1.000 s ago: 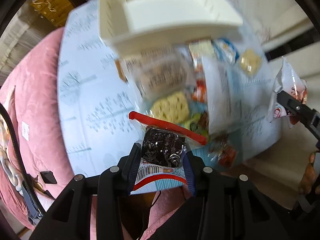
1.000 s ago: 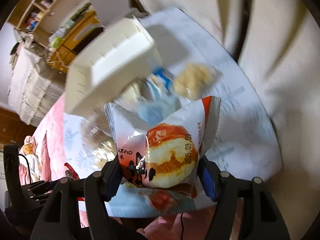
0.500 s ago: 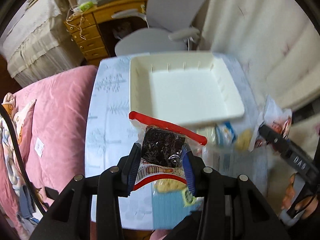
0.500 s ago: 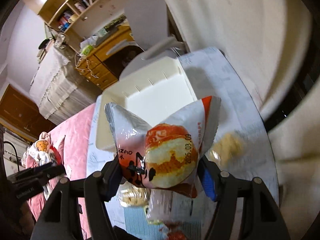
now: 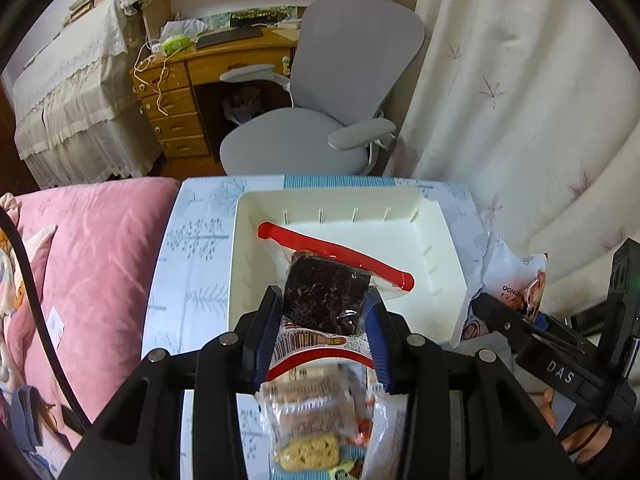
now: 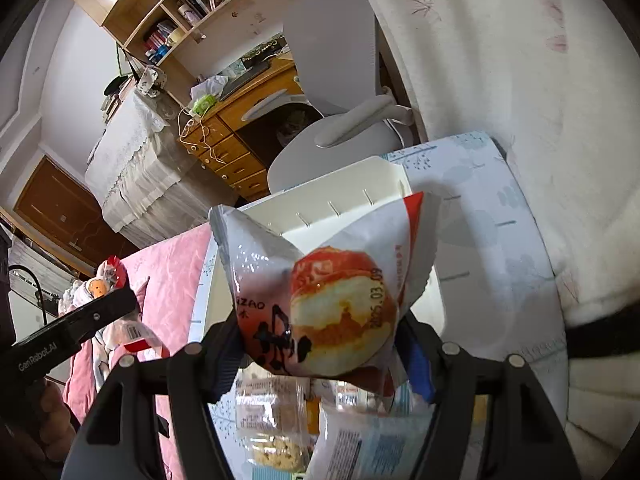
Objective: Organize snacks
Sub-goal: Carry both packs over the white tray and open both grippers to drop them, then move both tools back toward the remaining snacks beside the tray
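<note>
Empty white tray on counter; left gripper clamps dark snack packet, right gripper clamps bun packet, both above it.

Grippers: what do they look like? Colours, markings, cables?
Both black plastic with silver screw heads and blue ribbed pads. The left gripper reads "GenRobot.AI" on its side, the right gripper "DAS". A black cable runs by the left. Bare hands, no sleeves visible.

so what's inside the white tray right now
The white tray shows only bare floor. The dark snack packet in the left tool covers its near middle, so that patch is hidden.
</note>
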The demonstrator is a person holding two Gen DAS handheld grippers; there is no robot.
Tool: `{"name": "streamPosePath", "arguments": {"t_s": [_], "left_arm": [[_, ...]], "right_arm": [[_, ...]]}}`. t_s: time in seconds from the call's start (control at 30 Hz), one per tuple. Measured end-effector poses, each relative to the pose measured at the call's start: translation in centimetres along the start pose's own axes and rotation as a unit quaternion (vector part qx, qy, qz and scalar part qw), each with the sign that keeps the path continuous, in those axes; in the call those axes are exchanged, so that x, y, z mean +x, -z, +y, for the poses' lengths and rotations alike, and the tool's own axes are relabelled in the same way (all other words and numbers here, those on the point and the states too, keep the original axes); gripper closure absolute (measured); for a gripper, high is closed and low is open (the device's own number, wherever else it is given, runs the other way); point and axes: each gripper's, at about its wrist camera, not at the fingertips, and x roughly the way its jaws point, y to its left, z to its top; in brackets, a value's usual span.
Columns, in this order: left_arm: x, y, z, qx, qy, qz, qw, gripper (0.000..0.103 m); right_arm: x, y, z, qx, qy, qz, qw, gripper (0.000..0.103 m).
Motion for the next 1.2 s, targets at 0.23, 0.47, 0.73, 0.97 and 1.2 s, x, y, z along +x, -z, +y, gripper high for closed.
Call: {"name": "streamPosePath", "arguments": {"t_s": [0.23,0.47,0.73,0.97,1.2], "left_arm": [[1.7,-0.3,0.4,-0.022,0.003,0.023,0.9995,0.039],[0.9,1.2,0.8,-0.018,-0.010,0.038,0.9991,0.038],[-1.9,4.0,1.8,-0.015,-0.012,0.035,0.9992,0.036],[-4.4,8.2,4.0,-0.027,-0.003,0.040,0.9988,0.034],[-6.3,11.5,6.4,-0.012,0.026,0.050,0.9983,0.034]], "right_arm": [[1.9,-0.6,-0.1,-0.007,0.003,0.015,1.000,0.020],[2.1,0.3,-0.2,0.006,-0.007,0.029,1.000,0.020],[0.1,2.1,0.7,0.003,-0.003,0.020,1.000,0.020],[-2.2,4.6,1.7,-0.011,0.027,0.009,1.000,0.020],[-4.6,7.8,3.2,-0.004,0.052,-0.007,0.999,0.020]]}}
